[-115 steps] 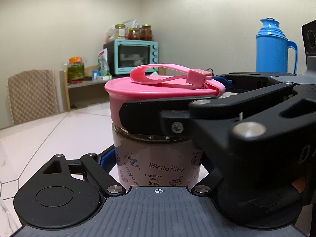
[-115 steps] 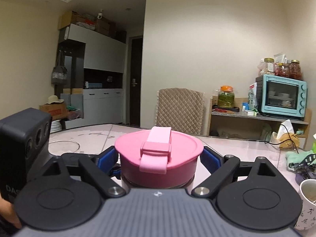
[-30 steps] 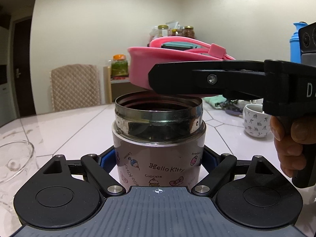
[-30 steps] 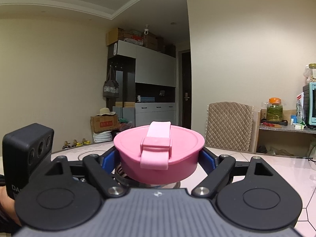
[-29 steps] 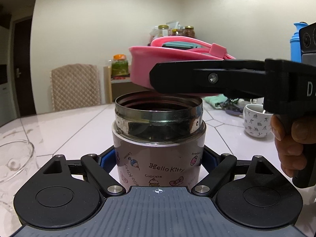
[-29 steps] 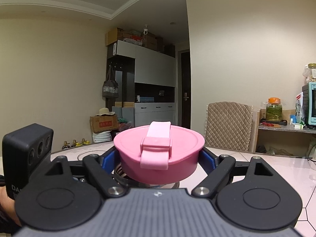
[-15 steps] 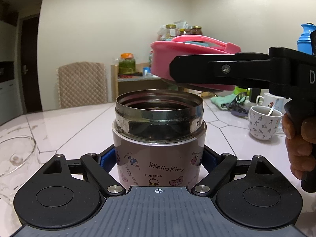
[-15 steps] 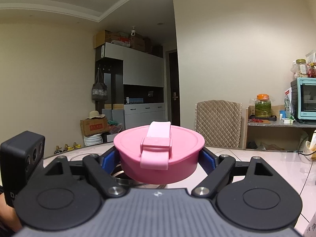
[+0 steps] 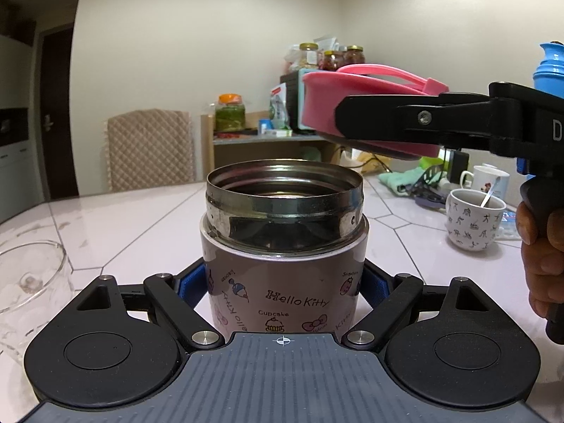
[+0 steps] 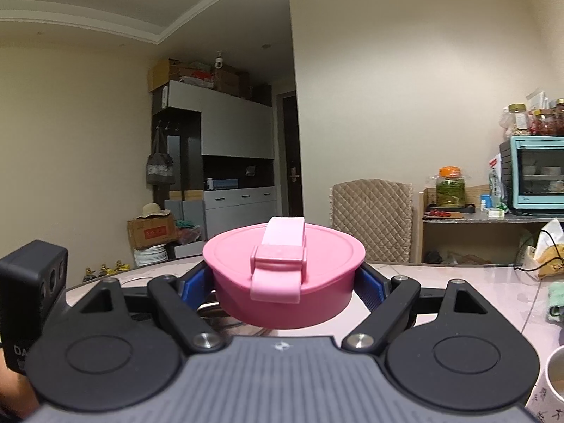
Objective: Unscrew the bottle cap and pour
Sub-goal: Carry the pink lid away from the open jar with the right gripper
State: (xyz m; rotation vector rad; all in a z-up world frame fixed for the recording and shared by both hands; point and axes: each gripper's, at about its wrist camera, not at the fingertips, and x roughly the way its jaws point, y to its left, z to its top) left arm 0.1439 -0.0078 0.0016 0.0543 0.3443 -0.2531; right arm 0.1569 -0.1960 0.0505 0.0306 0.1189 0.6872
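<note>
A brown Hello Kitty food jar point(image 9: 283, 282) with an open steel mouth stands on the pale marble table point(image 9: 134, 225). My left gripper point(image 9: 283, 290) is shut on the jar's body, blue pads against both sides. The jar's pink cap point(image 9: 324, 105) with its strap hangs in the air up and to the right of the jar, clear of the rim. My right gripper point(image 10: 283, 283) is shut on the pink cap point(image 10: 285, 282), which fills the middle of the right wrist view. A hand point(image 9: 543, 257) holds that gripper's handle at the right edge.
A clear glass bowl point(image 9: 28, 275) sits at the left by the jar. Two white mugs point(image 9: 474, 224), one with a spoon, stand to the right, with a green cloth point(image 9: 398, 179) behind. A blue thermos point(image 9: 550, 67), a quilted chair point(image 9: 149, 148) and a shelf with an oven lie beyond.
The right gripper has carried the pink cap off to the right, away from above the jar's mouth. The jar stays held upright in the left gripper.
</note>
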